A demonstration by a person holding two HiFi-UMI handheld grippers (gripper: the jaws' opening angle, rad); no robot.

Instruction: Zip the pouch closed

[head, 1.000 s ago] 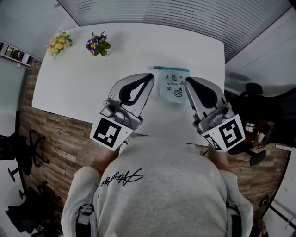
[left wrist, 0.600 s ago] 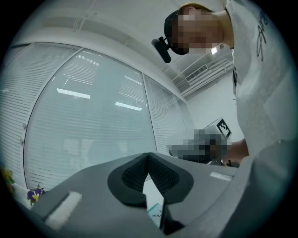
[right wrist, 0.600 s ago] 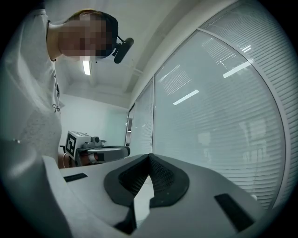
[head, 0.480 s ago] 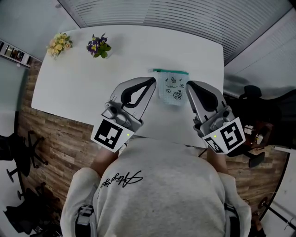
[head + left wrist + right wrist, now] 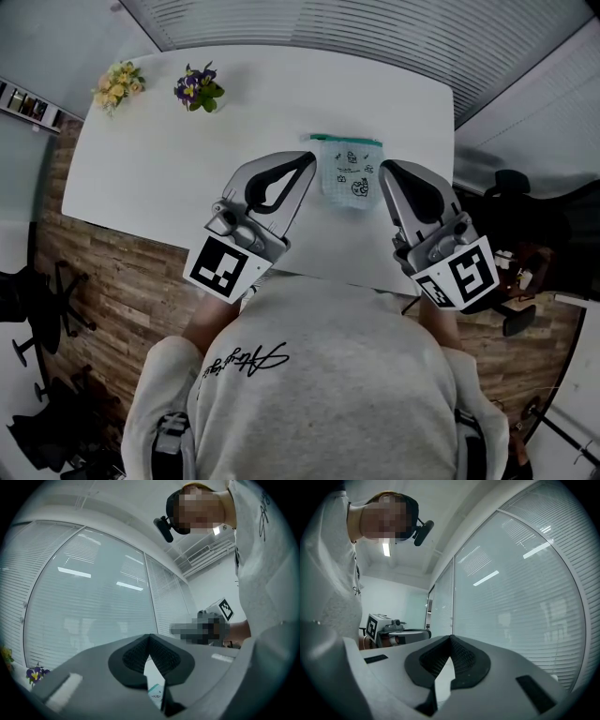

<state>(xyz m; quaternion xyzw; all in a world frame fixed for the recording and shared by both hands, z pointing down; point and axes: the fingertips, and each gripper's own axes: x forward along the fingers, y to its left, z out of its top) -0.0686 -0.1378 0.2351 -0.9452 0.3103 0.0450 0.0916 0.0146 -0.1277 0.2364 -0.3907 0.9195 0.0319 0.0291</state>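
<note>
Pouch [image 5: 349, 176] lies between left hand-held gripper [image 5: 307, 159] and right hand-held gripper [image 5: 383, 168], both closed empty; purple flowers [image 5: 197, 91] well apart.

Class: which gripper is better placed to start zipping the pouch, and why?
Left, marginally. The left gripper points at the green zipper near its left end; the right gripper flanks the pouch slightly nearer the person. Both are shut and empty; the slider cannot be made out.
</note>
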